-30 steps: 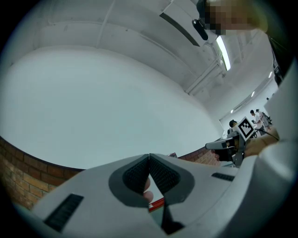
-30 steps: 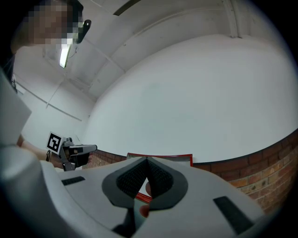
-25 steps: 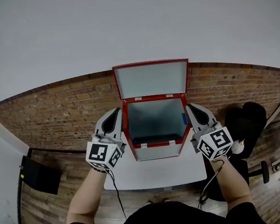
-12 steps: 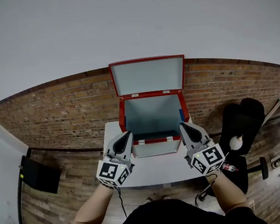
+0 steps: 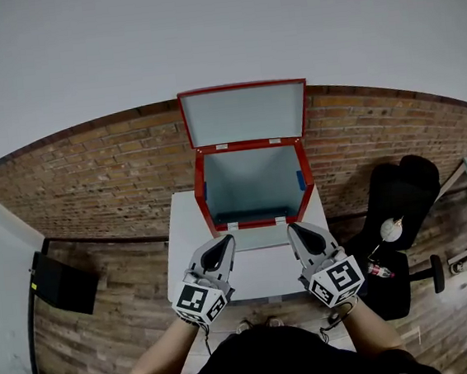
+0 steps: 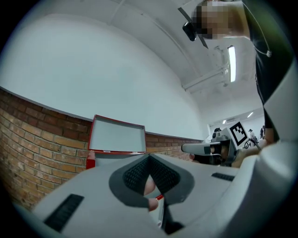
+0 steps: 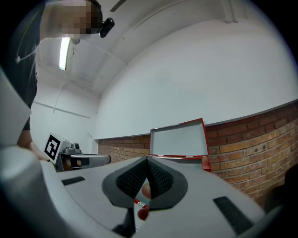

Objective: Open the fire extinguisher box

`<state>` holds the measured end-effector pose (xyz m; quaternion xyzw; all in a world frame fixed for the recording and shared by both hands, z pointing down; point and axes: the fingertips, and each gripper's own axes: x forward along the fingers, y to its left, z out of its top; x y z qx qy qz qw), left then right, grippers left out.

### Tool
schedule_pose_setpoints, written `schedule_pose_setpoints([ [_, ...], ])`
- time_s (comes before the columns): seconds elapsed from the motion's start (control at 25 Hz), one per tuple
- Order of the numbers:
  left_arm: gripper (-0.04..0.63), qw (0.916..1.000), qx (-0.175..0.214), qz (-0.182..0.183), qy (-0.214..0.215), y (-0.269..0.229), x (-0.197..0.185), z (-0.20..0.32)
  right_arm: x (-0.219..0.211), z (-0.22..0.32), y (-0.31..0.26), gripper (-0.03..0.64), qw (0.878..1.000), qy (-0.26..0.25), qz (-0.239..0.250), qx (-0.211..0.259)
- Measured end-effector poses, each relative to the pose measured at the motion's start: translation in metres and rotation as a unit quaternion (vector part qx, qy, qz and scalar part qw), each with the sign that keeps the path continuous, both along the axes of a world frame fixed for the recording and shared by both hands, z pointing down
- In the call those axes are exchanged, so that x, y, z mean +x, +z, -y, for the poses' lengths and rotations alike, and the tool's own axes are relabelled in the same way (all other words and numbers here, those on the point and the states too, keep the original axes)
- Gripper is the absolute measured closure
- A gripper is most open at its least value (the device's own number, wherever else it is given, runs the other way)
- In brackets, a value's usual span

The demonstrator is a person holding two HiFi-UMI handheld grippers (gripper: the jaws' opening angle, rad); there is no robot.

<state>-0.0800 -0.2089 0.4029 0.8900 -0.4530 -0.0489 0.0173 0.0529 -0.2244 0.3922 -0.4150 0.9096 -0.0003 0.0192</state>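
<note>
The red fire extinguisher box [image 5: 200,192] stands on the white table [image 5: 186,228] with its lid [image 5: 242,115] swung up against the wall, showing a grey, empty inside. My left gripper [image 5: 224,244] and right gripper [image 5: 295,231] hover over the table's near part, in front of the box and apart from it. Both are shut with nothing between the jaws. The left gripper view shows the raised lid [image 6: 116,136] beyond the shut left gripper [image 6: 149,158] and the right gripper [image 6: 198,148] to the side. In the right gripper view the lid [image 7: 179,139] stands past the shut right gripper [image 7: 147,160].
A brick wall [image 5: 108,178] runs behind the table, white wall above it. A black office chair [image 5: 396,198] stands right of the table, with a small bottle [image 5: 381,271] near it. A black flat object [image 5: 61,287] lies on the wooden floor at the left.
Both grippers have drawn back from the sides of the box toward the person and sunk lower. The box stays open with its lid up.
</note>
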Motion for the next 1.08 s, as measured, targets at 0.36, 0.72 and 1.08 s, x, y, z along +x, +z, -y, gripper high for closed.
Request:
schedule_pose_setpoints([
  [0.36, 0.546, 0.9998, -0.019, 0.004, -0.006, 0.027, 0.001, -0.023, 0.000, -0.009, 0.030, 0.598, 0.999, 0.016, 0.007, -0.039],
  [0.72, 0.546, 0.9999, -0.010, 0.001, -0.008, 0.028, 0.000, -0.027, -0.007, -0.017, 0.041, 0.598, 0.999, 0.009, -0.009, -0.043],
  [1.08, 0.546, 1.0000, -0.008, -0.003, -0.005, 0.036, -0.002, -0.027, -0.006, -0.016, 0.049, 0.598, 0.998, 0.018, -0.017, -0.050],
])
